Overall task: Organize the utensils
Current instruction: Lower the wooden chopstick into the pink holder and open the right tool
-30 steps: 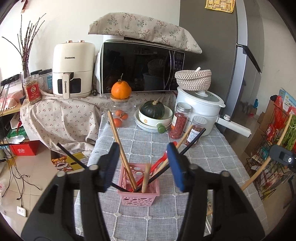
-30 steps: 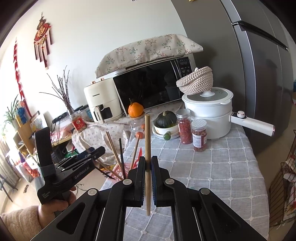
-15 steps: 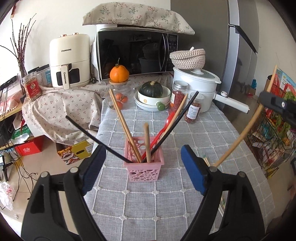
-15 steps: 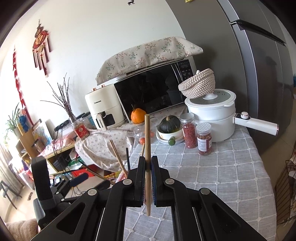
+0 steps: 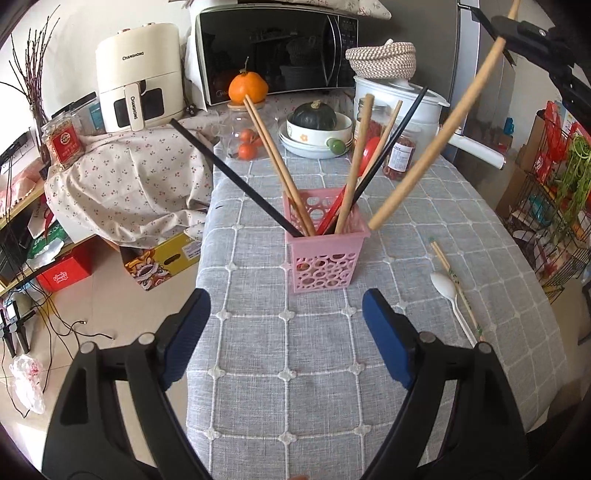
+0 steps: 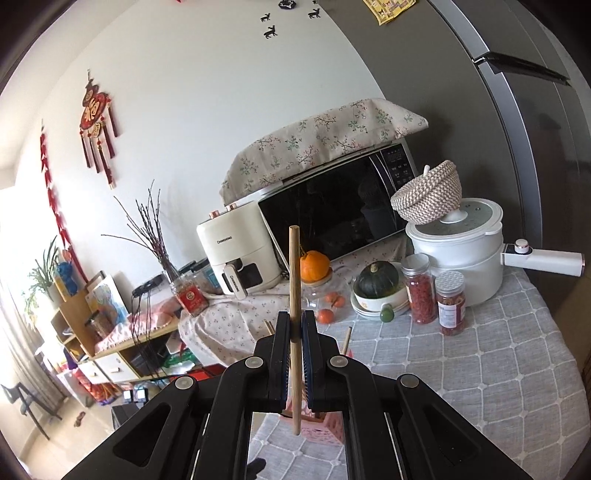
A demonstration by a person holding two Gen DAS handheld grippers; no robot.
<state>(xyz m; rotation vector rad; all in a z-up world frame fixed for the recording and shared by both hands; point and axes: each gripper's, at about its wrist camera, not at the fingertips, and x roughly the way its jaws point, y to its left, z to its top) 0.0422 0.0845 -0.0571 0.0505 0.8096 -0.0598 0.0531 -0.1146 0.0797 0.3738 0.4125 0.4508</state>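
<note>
A: Two grippers in play. Right gripper (image 6: pixel 294 334) has its jaws pinched on a wooden stick (image 6: pixel 294 295), gripped partway up so a long bit sticks above the pads and the lower end hangs free below. Prob held that way so the free end can lead into the holder.

B: And where's the stick vs the pink holder (image 5: pixel 325 254)?

A: In the left wrist view the wooden stick (image 5: pixel 436 147) runs on a slant from the right gripper (image 5: pixel 517 35) at top right down to the holder's right rim. Tip looks just beside the rim, outside it; can't tell if it touches.

B: Left gripper?

A: Left gripper (image 5: pixel 284 328) has jaws spread wide, nothing between them, hanging back on the near side of the holder. Judging by that, it's standing by, maybe to steady the holder, since it's light plastic and could tip if the stick nudges the wall.

B: What's in the holder already?

A: Wooden chopsticks (image 5: pixel 277 162), black chopsticks (image 5: pixel 229 173), a red utensil (image 5: pixel 369 155), all fanned out & leaning on the rim. That leaves little open mouth, so the tip likely needs lifting over the edge.

B: Anything left?

A: Yep, a white spoon (image 5: pixel 445 284) and another chopstick pair (image 5: pixel 454 280) lie on the grey tablecloth (image 5: pixel 295 387) to the right of the holder, near each other. Task's partway, I'd say.
</note>
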